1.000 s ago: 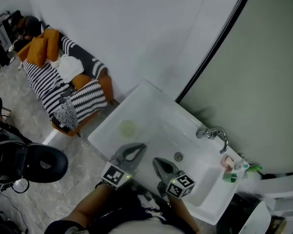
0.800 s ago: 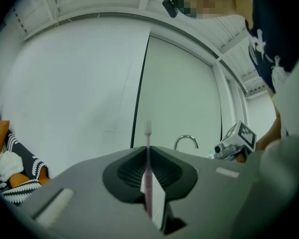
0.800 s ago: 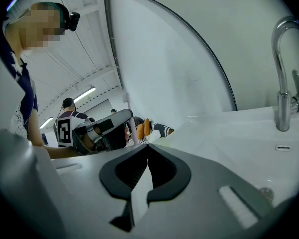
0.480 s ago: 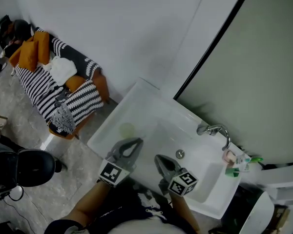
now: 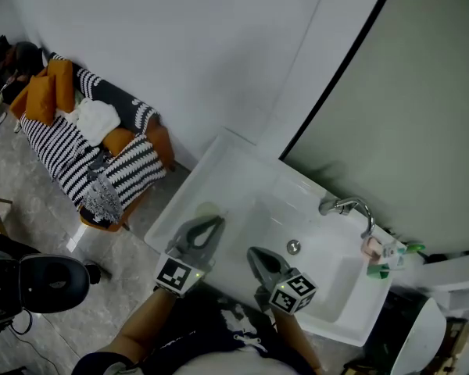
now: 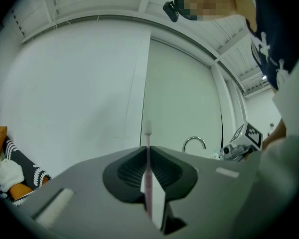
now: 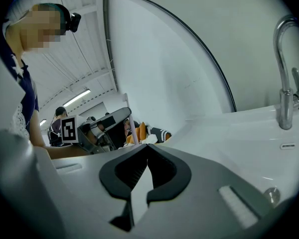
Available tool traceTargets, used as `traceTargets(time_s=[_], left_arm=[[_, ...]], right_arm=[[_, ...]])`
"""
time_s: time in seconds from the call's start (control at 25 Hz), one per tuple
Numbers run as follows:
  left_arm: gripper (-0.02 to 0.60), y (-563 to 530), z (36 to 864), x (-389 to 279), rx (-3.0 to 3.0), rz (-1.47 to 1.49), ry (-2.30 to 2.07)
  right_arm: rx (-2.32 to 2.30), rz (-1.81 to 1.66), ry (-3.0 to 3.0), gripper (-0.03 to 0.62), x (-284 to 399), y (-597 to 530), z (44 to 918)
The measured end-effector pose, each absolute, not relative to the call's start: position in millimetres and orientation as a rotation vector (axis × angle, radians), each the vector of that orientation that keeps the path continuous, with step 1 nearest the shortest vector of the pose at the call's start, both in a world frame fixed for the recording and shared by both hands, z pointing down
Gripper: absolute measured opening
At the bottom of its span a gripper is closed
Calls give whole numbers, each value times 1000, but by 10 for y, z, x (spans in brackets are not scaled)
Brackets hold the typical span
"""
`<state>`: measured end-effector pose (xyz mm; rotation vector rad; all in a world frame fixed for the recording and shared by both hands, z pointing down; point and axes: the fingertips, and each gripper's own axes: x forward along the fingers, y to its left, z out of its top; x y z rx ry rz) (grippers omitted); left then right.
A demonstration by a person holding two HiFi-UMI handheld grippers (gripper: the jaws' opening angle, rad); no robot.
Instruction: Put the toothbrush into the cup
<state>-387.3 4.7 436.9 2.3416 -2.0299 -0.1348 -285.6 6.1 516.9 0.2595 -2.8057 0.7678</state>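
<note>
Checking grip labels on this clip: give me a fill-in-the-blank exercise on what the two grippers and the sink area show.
The left gripper has its jaws shut on a thin pink ___.
The right gripper has its jaws ___, with nothing between them.
The faucet stands on the white ___.
Missing words: toothbrush; shut; sink.

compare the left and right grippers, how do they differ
The left gripper is shut on an upright toothbrush; the right gripper is shut on nothing. In the head view the left gripper is over the flat left part of the sink, while the right gripper is nearer the drain. Both carry a marker cube and are over the sink.
</note>
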Motion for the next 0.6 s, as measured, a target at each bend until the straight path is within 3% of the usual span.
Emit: traceTargets(time_s=[0.6], left_arm=[[21, -72, 4519, -4185, 2340, -166, -2043]], right_arm=[[327, 777, -2818, 2, -2931, 110, 5203]])
